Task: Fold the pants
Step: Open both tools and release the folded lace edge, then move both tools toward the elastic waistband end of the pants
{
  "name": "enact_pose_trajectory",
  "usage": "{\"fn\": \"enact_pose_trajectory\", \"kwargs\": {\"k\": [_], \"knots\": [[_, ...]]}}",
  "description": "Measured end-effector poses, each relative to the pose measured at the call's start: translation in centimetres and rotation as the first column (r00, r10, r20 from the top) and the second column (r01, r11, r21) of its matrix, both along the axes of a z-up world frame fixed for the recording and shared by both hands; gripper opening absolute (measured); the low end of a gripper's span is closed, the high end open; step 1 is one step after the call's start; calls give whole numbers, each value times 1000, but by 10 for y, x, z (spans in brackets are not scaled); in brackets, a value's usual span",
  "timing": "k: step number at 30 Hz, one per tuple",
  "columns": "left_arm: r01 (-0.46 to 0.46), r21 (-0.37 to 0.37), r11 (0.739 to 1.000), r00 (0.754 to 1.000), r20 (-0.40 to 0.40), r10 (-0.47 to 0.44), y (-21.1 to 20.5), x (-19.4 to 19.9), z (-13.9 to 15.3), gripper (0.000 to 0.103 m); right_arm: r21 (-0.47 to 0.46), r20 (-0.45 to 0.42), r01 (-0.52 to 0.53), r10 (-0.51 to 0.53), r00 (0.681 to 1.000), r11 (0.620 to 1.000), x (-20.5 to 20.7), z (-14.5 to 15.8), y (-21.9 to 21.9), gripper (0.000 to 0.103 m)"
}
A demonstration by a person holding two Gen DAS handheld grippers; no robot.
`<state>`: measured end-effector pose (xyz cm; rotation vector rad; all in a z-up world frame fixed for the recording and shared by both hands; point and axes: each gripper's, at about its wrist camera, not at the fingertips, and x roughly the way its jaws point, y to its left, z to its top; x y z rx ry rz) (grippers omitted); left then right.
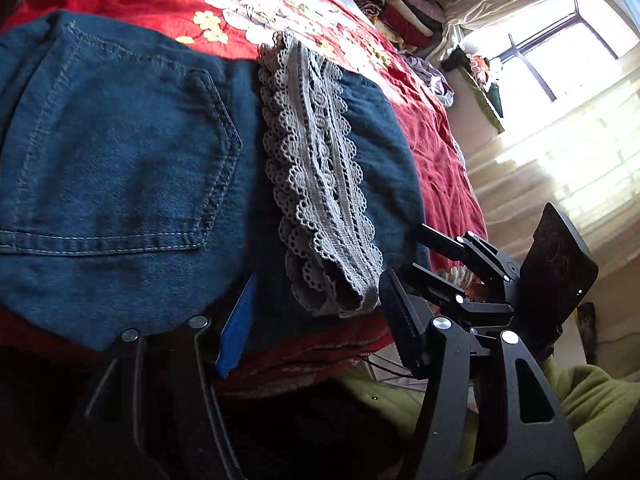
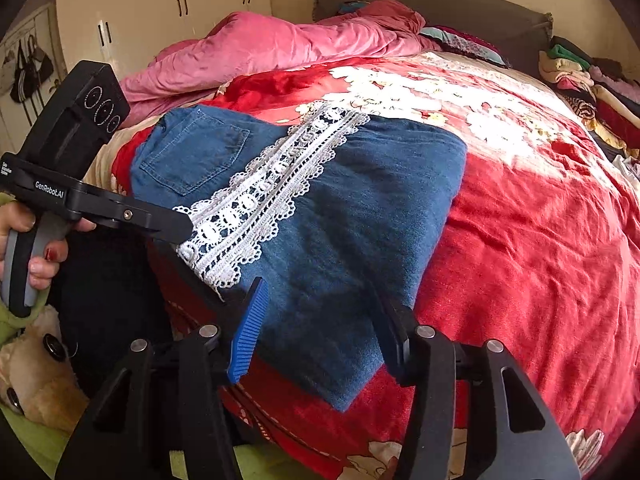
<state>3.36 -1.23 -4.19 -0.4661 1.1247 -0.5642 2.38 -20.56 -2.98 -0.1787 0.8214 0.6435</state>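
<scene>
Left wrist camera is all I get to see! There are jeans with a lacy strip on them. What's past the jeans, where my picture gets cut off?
Observer: A crumpled pink quilt is heaped just beyond the jeans.
Operator: Ooh! Is the other gripper grabbing the jeans? I only see it from the side.
Observer: It doesn't look like it. The right gripper is open, and the near corner of the jeans lies flat between its pads without being pinched.
</scene>
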Motion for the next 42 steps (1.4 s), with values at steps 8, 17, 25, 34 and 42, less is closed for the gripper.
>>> {"fn": "enact_pose_trajectory", "kwargs": {"k": [8,17,25,34,42], "knots": [[-27,14,1000,999,20,27,-10,3,-2,15,-1,-8,1,-1,1000,1000,-1,-4,-2,51],[-5,143,990,999,54,-3,-4,-11,5,20,-42,24,-25,26,999,999,-5,2,14,51],[-6,171,985,998,69,-6,-4,-10,4,30,-86,-21,-3,1,1000,996,3,-18,16,52],[-23,205,978,994,110,0,-6,-13,12,38,-54,-9,3,-3,1000,999,-2,-2,10,52],[-42,236,971,988,156,5,-2,-22,25,49,-38,11,30,-30,1000,999,-1,12,6,62]]}}
